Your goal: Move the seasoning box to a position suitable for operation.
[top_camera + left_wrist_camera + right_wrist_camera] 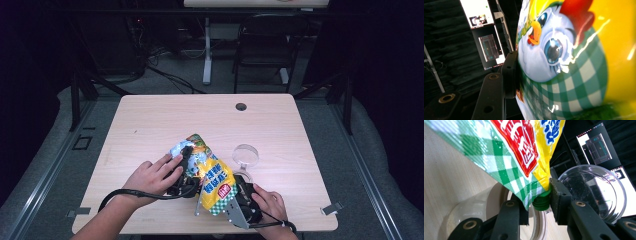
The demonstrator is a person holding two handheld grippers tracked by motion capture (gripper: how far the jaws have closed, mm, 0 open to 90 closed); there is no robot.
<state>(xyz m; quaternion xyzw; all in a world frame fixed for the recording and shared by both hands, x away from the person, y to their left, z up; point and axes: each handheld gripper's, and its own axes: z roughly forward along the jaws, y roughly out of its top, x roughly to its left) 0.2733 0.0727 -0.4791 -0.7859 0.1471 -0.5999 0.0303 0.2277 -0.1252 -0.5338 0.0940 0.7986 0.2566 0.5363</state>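
A yellow pouch [212, 177] with a cartoon chicken and green checks hangs tilted above the table's front middle. My left gripper [186, 172] is shut on its upper body; one black finger [509, 71] presses into the printed side [574, 62] and the other finger is hidden behind the pouch. My right gripper [243, 200] comes in from below. In the right gripper view my right gripper [539, 205] is shut on the pouch's green screw cap [541, 203], with the checked corner [506, 170] of the pouch caught beside it.
A clear round lid or dish [246, 155] [599, 192] lies on the wooden table [150, 125] just behind the right gripper. A pale round container rim [486, 205] sits under the cap. A cable hole [241, 106] is near the far edge. A chair [265, 45] stands beyond.
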